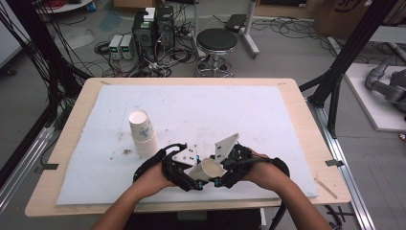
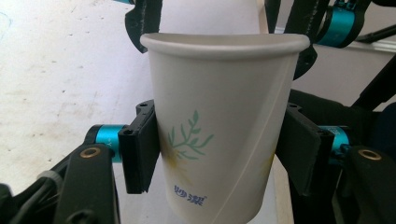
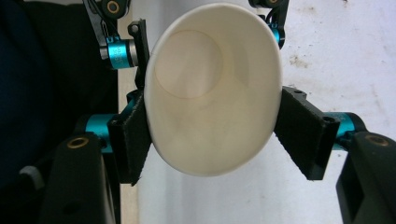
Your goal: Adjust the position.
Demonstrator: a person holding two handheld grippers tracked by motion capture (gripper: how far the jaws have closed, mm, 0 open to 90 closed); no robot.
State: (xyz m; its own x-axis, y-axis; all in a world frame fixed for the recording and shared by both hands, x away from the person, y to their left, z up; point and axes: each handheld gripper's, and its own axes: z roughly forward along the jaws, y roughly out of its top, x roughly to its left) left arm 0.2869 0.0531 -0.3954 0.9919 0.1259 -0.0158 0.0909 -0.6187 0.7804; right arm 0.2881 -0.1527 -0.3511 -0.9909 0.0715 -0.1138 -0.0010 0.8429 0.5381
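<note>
Single paper cup [image 1: 210, 168] held off the white mat [image 1: 249, 110] at the near edge of the table [image 1: 306, 124], between both hand-held grippers; a stack of upturned cups [image 1: 142, 133] stands on the mat just to the left. Left gripper [image 2: 217, 154]: jaws drawn in on the cup's lower wall, one pad [image 2: 139, 151] flat against the printed side, the other touching the far side, so it has the cup. Right gripper [image 3: 210, 135] sits at the rim end, looking into the cup's mouth; jaws only part-way apart, the left pad [image 3: 133, 137] touching the rim, which reads oval, and the right pad just beside the wall, contact there not certain. Judgement: cup is very light, thin-walled, and crushes easily; the rolled rim is the stiffest part, the base next. Best hold is low on the wall near the base, light squeeze, since mid-wall pressure will buckle it and the smooth coating may slip.
</note>
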